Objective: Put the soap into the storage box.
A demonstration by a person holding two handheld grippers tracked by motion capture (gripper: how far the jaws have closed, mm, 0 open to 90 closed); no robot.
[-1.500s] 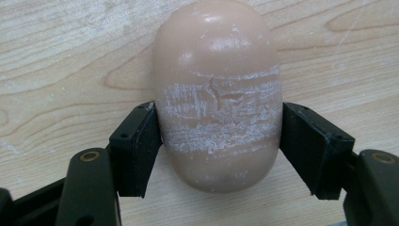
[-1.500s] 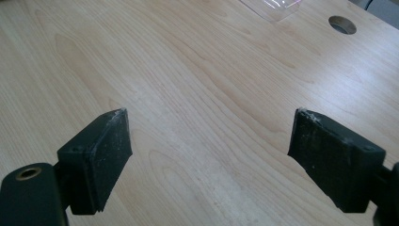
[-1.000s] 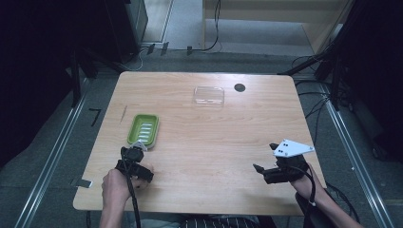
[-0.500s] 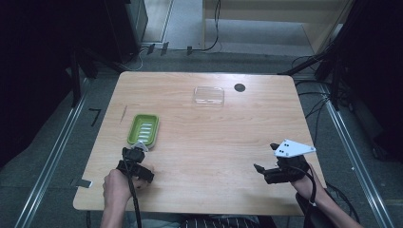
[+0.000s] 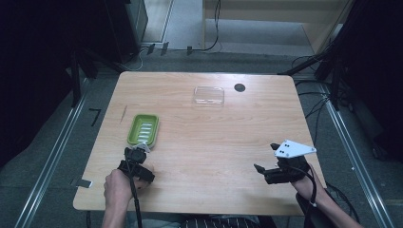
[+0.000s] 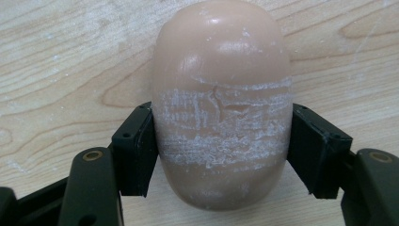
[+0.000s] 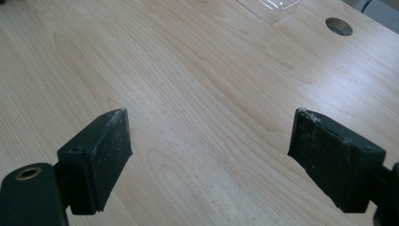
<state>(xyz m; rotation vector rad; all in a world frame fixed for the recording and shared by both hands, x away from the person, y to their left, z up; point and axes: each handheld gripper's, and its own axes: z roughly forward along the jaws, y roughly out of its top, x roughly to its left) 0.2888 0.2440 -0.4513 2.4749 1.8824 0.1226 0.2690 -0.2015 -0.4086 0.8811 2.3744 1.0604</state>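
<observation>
Wooden counter (image 5: 214,137), person at the near edge w/ a hand-held gripper in each hand.

Left hand-held gripper (image 5: 136,156) sits near the front-left corner, just in front of a green soap dish (image 5: 143,129). Left gripper view: its two black jaws are pinching a beige, egg-shaped bar of soap (image 6: 220,101), one pad on each side of the bar's middle, both touching it. White scuffed/flaky band runs across the soap where the pads meet it; top part is smooth & shiny. Wood grain right behind the soap; can't tell if the bar rests on the counter or is lifted a bit. From the high view the soap itself is too small to make out btw the jaws. Left hand (image 5: 117,183) wraps the handle, cable trailing back toward the person.

Green dish: rectangular, ribbed inside, lying flat, left-of-centre.

Right hand-held gripper (image 5: 260,168) is over the front-right part of the counter, well apart from the left one, grey three-cornered plate (image 5: 293,148) on top. Right gripper view: jaws spread wide, nothing btw them, just bare wood; pad faces look dusty white.

Far side: clear plastic lid or tray (image 5: 208,95) lying flat near the back edge, w/ a round cable hole (image 5: 240,87) just beside it to the right.
</observation>
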